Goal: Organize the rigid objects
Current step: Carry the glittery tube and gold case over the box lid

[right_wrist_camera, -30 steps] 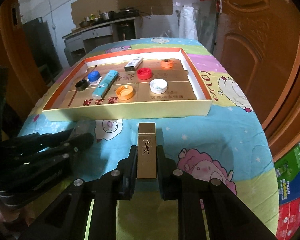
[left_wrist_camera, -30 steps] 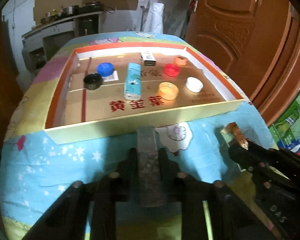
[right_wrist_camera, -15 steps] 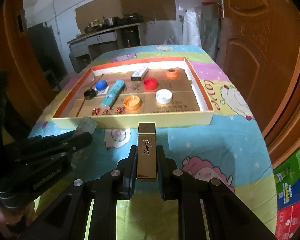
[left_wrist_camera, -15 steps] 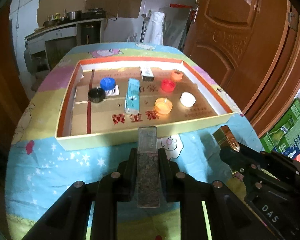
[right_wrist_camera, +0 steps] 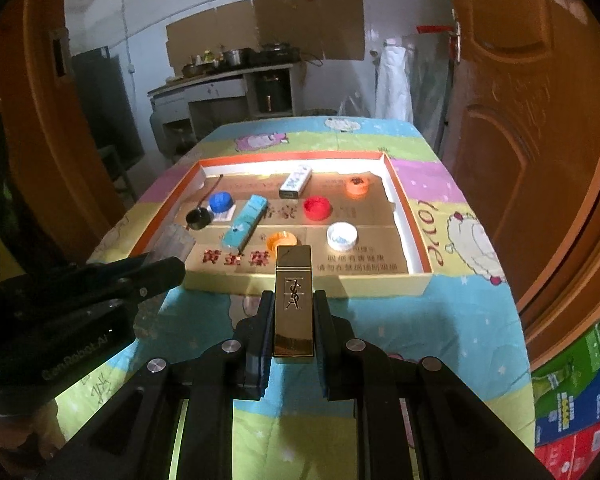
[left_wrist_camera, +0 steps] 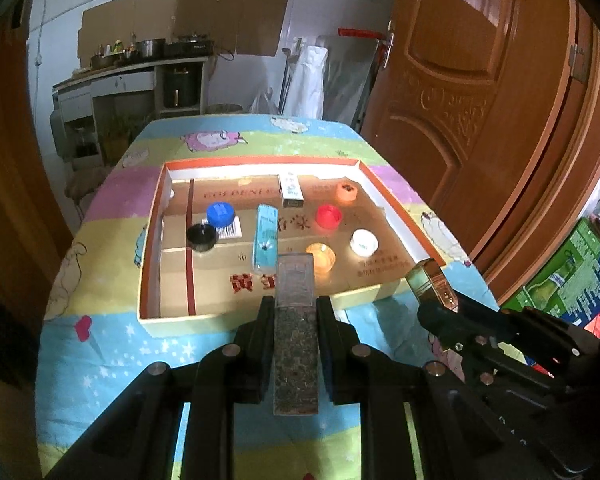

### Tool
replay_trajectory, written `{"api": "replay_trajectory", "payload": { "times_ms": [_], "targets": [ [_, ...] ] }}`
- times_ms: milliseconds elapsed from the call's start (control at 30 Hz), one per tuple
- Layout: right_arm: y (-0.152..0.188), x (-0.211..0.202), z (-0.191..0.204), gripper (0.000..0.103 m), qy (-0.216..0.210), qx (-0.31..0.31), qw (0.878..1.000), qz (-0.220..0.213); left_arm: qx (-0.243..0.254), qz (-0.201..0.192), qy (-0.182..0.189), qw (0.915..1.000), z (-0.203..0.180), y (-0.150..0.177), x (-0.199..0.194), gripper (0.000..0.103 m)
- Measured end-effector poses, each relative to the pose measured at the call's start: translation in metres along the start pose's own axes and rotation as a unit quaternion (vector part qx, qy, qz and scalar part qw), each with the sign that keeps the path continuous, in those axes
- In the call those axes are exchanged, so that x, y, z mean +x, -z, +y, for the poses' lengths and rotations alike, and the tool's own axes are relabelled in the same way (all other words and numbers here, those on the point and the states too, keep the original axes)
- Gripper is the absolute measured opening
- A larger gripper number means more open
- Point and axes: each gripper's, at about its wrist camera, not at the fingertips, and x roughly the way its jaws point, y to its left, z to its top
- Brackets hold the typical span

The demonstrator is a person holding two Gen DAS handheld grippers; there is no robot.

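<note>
Gold rectangular lipstick case [right_wrist_camera: 294, 304] clamped in the right gripper [right_wrist_camera: 294, 320], above the cartoon-print tablecloth [right_wrist_camera: 460, 320]. Dark speckled rectangular block [left_wrist_camera: 295, 336] pinched in the left gripper [left_wrist_camera: 296, 344], tip over the near wall of the shallow cardboard tray [left_wrist_camera: 260, 322]. Inside, at twelve o'clock: light-blue box [left_wrist_camera: 265, 240]; orange cap [left_wrist_camera: 320, 257] just right; white cap [left_wrist_camera: 364, 242] at one o'clock.

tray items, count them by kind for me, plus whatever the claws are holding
Bottle caps in the tray: 6 (blue, black, red, two orange, white)
Boxes in the tray: 2 (light blue, white)
Held by claws: 2 (gold case, glitter case)
Total: 10
</note>
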Motion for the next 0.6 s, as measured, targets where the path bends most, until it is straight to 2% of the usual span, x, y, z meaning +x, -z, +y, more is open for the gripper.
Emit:
{"api": "replay_trajectory", "payload": {
  "times_ms": [600],
  "targets": [
    [-0.051,0.009,0.005,0.018,-0.008,-0.029,0.999,-0.031,-0.032,-0.037,-0.015,0.9987,0.033,-0.052,0.001,0.020]
  ]
}}
